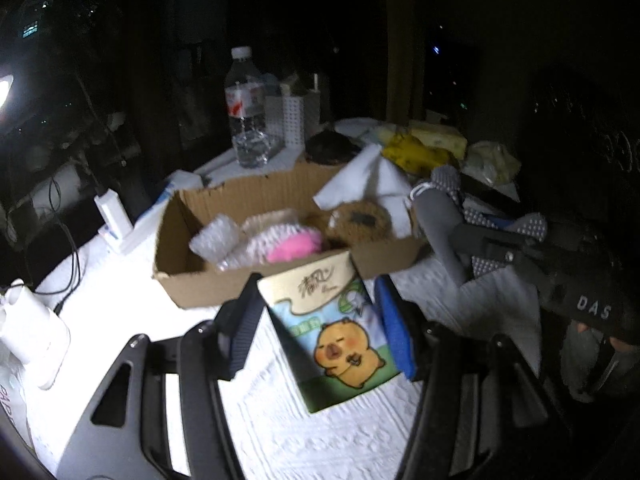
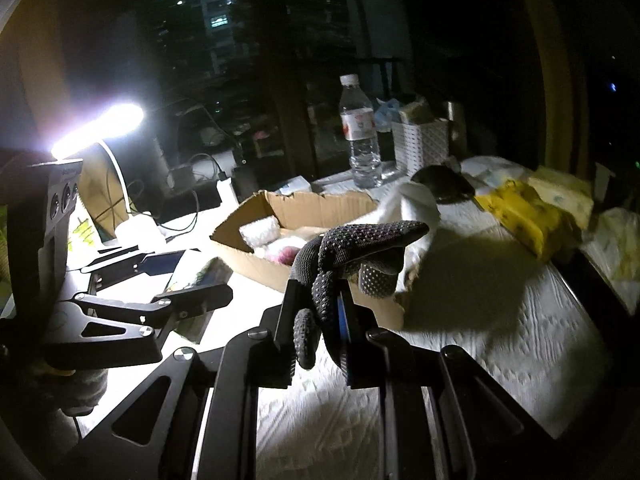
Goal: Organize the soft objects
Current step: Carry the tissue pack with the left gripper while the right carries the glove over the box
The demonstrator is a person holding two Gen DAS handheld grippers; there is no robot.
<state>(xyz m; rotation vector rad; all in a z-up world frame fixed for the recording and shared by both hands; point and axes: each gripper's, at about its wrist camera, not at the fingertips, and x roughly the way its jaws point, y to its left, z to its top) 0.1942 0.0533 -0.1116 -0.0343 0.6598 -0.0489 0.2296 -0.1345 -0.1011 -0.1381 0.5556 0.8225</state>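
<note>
Step in hand: carry to cardboard box [image 1: 256,284]. Your left tongs [image 1: 316,316] clamp the tissue pack [image 1: 340,336]; right tongs [image 2: 320,320] clamp the dotted glove [image 2: 360,248]. Next: position both over the box, then release.

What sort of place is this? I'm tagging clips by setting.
Probably a home room at night: a desk lamp, a water bottle, and a lit tower block through the window.

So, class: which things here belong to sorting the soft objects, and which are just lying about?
Job:
left gripper
tissue pack
right gripper
glove
box

Lying about:
bottle
lamp
basket
</note>
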